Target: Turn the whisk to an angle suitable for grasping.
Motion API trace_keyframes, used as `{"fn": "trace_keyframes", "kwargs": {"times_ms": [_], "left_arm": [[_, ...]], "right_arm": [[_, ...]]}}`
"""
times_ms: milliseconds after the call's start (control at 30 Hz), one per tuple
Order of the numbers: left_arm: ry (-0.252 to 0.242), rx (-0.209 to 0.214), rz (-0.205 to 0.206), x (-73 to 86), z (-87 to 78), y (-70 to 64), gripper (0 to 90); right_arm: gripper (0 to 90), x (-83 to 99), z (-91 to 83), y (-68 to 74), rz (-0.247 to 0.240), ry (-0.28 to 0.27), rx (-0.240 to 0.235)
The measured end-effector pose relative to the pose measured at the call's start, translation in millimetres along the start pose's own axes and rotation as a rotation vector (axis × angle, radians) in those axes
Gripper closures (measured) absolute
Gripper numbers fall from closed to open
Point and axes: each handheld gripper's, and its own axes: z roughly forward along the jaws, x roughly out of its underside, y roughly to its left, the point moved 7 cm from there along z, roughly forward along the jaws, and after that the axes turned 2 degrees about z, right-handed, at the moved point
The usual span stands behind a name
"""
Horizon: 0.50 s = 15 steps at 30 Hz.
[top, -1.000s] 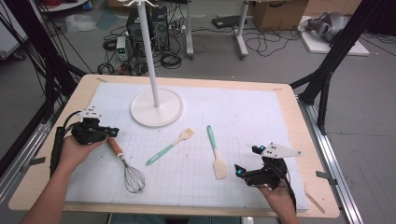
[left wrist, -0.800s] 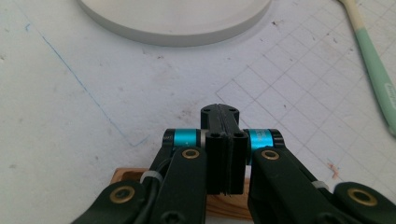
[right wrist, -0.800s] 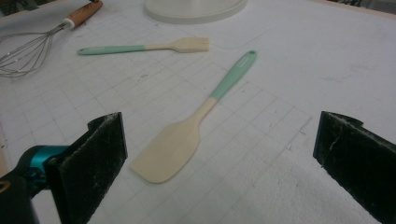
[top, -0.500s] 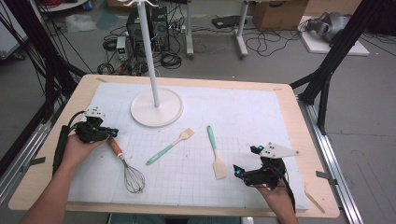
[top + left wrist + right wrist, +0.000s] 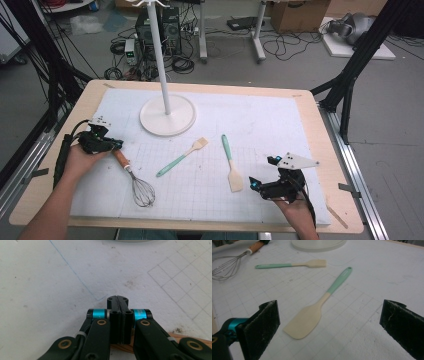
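Even, soft light falls from overhead; the white mat point(image 5: 260, 125) is bright without glare. Shadows are faint, just a pale smudge beside the spatula point(image 5: 312, 312). The high view is slightly grainy and soft. Up close, the near black fingers point(image 5: 265, 322) blur at the edges.

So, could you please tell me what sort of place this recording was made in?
Probably a robotics lab or workshop: a pale wooden table framed by black metal struts, loose black cables across the grey floor, and a black computer tower behind.
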Motion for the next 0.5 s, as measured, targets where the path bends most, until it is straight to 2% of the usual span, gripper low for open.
{"fn": "trace_keyframes", "kwargs": {"times_ms": [333,500], "left_arm": [[0.015,0.006,0.025,13.4,-11.9,2.5,88.4],[0.007,0.017,0.025,21.4,-18.0,2.6,88.4]], "right_arm": [[1.5,0.0,0.3,0.8,0.003,0.006,-0.002],[1.4,-0.5,1.3,0.5,-0.002,0.003,-0.002]]}}
